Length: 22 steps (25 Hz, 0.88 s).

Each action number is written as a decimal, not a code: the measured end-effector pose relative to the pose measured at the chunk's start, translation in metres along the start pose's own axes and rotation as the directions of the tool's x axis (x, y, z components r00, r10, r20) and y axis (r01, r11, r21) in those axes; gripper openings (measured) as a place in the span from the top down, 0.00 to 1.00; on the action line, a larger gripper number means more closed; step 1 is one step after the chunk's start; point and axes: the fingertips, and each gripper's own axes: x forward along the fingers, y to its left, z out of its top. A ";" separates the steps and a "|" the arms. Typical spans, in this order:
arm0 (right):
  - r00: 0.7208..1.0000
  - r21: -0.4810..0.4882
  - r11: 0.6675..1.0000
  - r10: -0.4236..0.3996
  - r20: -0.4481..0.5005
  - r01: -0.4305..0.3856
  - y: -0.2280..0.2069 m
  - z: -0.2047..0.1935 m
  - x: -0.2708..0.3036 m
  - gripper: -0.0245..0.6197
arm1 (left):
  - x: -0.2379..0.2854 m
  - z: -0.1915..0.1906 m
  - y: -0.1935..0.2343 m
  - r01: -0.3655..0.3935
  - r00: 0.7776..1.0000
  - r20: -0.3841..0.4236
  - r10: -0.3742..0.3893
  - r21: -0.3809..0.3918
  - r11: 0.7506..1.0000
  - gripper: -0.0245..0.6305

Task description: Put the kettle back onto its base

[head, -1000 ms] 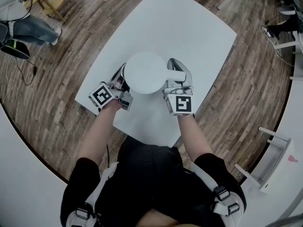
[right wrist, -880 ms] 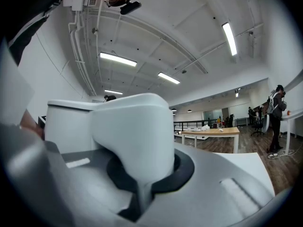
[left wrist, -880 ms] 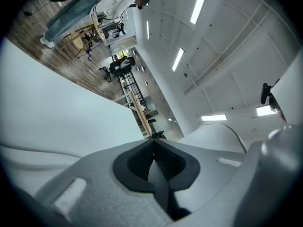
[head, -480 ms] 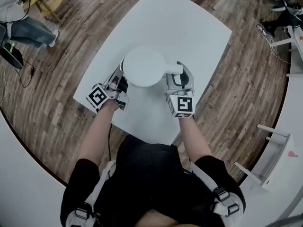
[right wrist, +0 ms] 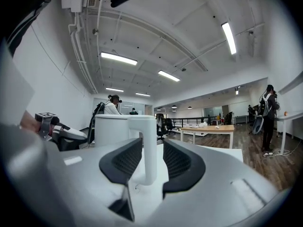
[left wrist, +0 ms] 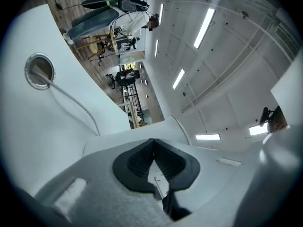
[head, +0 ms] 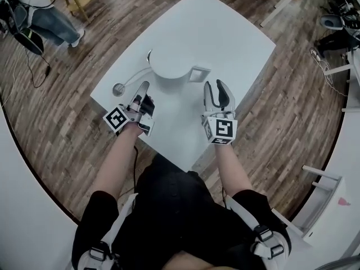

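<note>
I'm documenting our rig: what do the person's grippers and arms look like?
The left gripper and right gripper look alike: light grey bodies, curved jaws lined with black ribbed pads, and a white cube with black square markers. The right one's jaws are closing, with nothing between them. The person wears a black short-sleeved top with light shoulder straps.

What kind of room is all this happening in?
Most likely an open-plan office or lab. It has a wood-plank floor and long strip lights on a bare ceiling. There is a desk further back, with a person standing nearby.
</note>
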 end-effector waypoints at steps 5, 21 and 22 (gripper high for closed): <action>0.998 -0.010 0.998 0.063 0.032 -0.062 0.010 0.015 -0.026 0.80 | -0.017 -0.022 -0.032 0.041 0.999 0.002 -0.042 0.072 0.997 0.96; 0.928 0.140 0.918 0.371 0.032 -0.372 0.049 0.026 -0.172 0.95 | -0.101 -0.125 -0.100 -0.049 0.998 -0.009 0.064 0.555 0.831 0.96; 0.931 0.143 0.920 0.364 0.032 -0.365 0.047 0.026 -0.179 0.95 | -0.107 -0.129 -0.100 -0.050 0.997 -0.016 0.071 0.561 0.827 0.96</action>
